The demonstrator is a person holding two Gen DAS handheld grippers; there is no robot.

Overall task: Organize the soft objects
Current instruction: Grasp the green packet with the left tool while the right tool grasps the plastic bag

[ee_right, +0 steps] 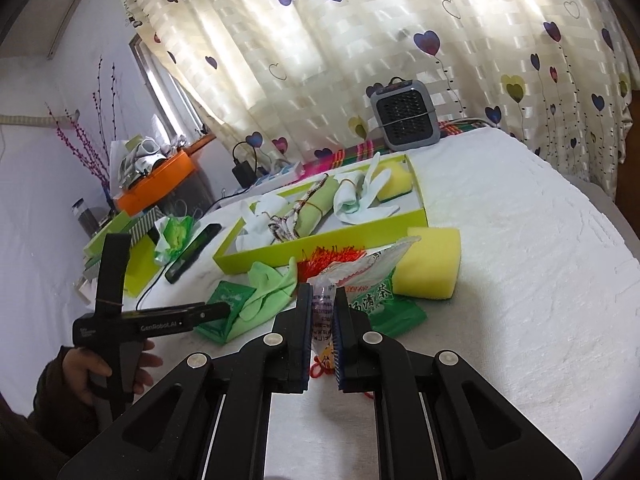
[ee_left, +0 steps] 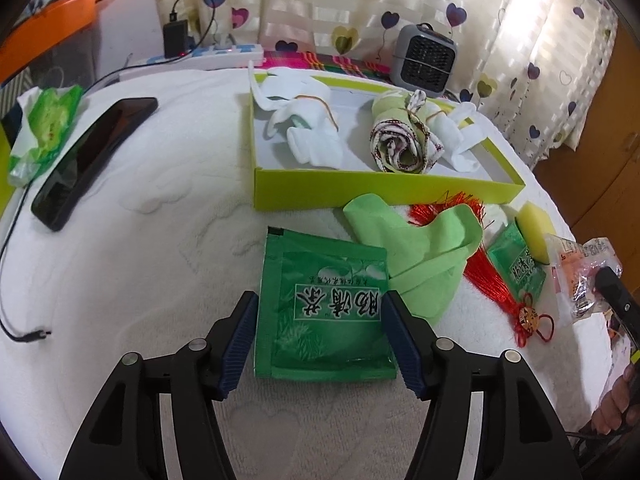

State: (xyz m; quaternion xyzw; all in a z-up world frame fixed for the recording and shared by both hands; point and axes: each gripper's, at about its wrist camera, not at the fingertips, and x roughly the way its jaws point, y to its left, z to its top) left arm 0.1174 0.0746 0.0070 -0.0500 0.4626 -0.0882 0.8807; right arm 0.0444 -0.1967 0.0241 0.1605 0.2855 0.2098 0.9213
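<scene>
A lime-green box [ee_left: 384, 190] holds rolled white socks [ee_left: 308, 120] and a rolled patterned cloth [ee_left: 400, 136]; it also shows in the right wrist view [ee_right: 320, 246], with a yellow sponge inside. My left gripper [ee_left: 318, 314] is open, its fingers on either side of a green tea packet [ee_left: 324, 312] that lies flat on the white cover. A light-green sock [ee_left: 416, 248] lies beside it. My right gripper [ee_right: 322, 308] is shut on a clear plastic packet [ee_right: 324, 304], also in the left wrist view [ee_left: 584, 276].
A red tassel [ee_left: 492, 276], a second green tea packet [ee_right: 384, 300] and a yellow sponge [ee_right: 428, 266] lie in front of the box. A black phone [ee_left: 92, 156] and a green tissue pack [ee_left: 44, 128] lie left. A grey heater [ee_right: 404, 114] stands behind.
</scene>
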